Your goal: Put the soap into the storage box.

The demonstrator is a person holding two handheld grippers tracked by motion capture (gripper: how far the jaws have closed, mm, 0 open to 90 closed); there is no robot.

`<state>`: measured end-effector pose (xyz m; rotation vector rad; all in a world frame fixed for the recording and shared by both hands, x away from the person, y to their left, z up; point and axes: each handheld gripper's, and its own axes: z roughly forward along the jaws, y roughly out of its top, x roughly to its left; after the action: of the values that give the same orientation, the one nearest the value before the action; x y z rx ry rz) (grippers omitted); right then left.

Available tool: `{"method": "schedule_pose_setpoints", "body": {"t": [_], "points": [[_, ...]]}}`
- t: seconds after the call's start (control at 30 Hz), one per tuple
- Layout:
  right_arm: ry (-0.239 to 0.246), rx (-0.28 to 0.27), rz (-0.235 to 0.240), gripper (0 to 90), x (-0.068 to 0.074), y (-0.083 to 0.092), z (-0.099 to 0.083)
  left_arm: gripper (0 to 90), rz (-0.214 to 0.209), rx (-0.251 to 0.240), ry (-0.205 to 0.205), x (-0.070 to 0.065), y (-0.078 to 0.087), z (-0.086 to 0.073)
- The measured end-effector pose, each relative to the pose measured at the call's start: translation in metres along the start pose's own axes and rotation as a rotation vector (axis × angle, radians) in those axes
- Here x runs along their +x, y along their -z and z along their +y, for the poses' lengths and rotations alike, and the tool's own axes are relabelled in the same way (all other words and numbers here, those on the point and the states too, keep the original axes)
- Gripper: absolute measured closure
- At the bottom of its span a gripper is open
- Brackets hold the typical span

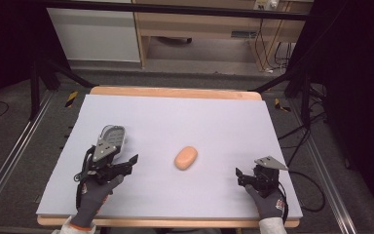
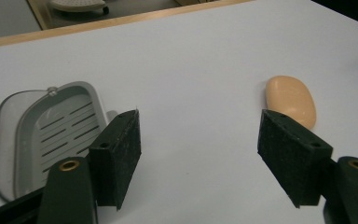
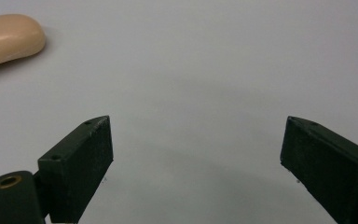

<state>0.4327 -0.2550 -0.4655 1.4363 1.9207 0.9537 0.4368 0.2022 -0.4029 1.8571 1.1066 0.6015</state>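
We see the bar of soap point(image 1: 186, 158) lying flat near the middle of the white surface point(image 1: 214, 122), free of everything, with the grey soap dish point(image 1: 112, 137) well off to its left, just beyond the left tongs point(image 1: 129, 165). Both sets of tongs stand wide apart and hold nothing: the left ones point(image 2: 205, 154) rest between dish point(image 2: 51, 126) and soap point(image 2: 291, 100), the right tongs point(image 1: 239, 176) sit near the front right of the surface, well apart from the soap, which lies up at the left edge of their own view point(image 3: 9, 37). We judge the work to be getting the soap into the dish, and the risks follow from the soap itself — it is rounded and smooth, so a pinch taken high on its curve, or off-centre, could squirt it sideways across the surface. Closing along its long axis would give little contact and might let it pivot in the jaws. The dish looks light and shallow; coming in low from the soap's side, we could nudge its rim and slide it, or tip it by setting the soap down on the edge rather than on the slotted floor. The left tongs sit very near the dish already — a careless swing could knock it.
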Motion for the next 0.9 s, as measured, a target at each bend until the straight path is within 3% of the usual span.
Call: {"method": "schedule_pose_setpoints", "body": {"t": [0.43, 0.77, 0.9], "points": [[-0.002, 0.001, -0.004, 9.5, 0.0, 0.0, 0.0, 29.0, -0.052, 0.028, -0.046, -0.027, -0.028, 0.015], [-0.01, 0.007, -0.008, 9.6, 0.0, -0.001, 0.0, 28.9, -0.069, 0.035, -0.035, -0.04, -0.045, 0.018], [-0.009, 0.007, -0.012, 9.6, 0.0, -0.001, 0.0, 28.9, -0.071, 0.044, -0.052, -0.045, -0.052, 0.02]]}}
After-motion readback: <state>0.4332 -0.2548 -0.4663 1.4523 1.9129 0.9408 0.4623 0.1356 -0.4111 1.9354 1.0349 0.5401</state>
